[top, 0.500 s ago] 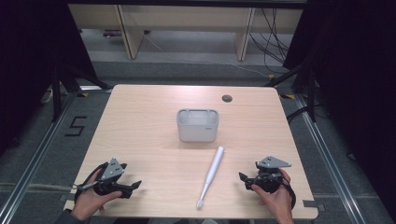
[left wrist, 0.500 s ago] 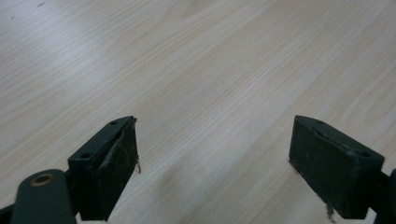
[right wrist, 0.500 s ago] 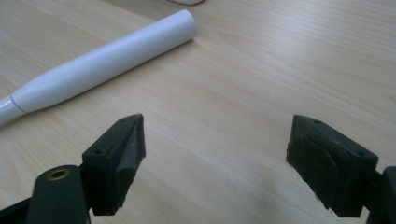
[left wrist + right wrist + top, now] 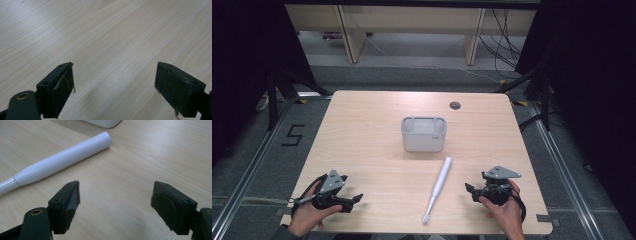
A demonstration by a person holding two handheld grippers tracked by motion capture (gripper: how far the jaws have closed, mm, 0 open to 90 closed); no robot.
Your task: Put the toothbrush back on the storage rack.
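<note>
A white electric toothbrush (image 4: 438, 188) lies on the wooden table (image 4: 372, 135), its handle toward the far side and its head toward the near edge. Behind it stands a light grey rectangular holder (image 4: 424, 133), open at the top. My left gripper (image 4: 358, 200) rests low at the near left corner, open, with bare wood between its jaws. My right gripper (image 4: 468, 189) sits at the near right, open, a short way right of the toothbrush. In the right gripper view the toothbrush handle (image 4: 62, 160) lies just beyond the left jaw, apart from it.
A small dark round cable hole (image 4: 455, 105) is set in the table's far right part. Dark floor with metal rails surrounds the table, and shelving legs and cables stand beyond its far edge.
</note>
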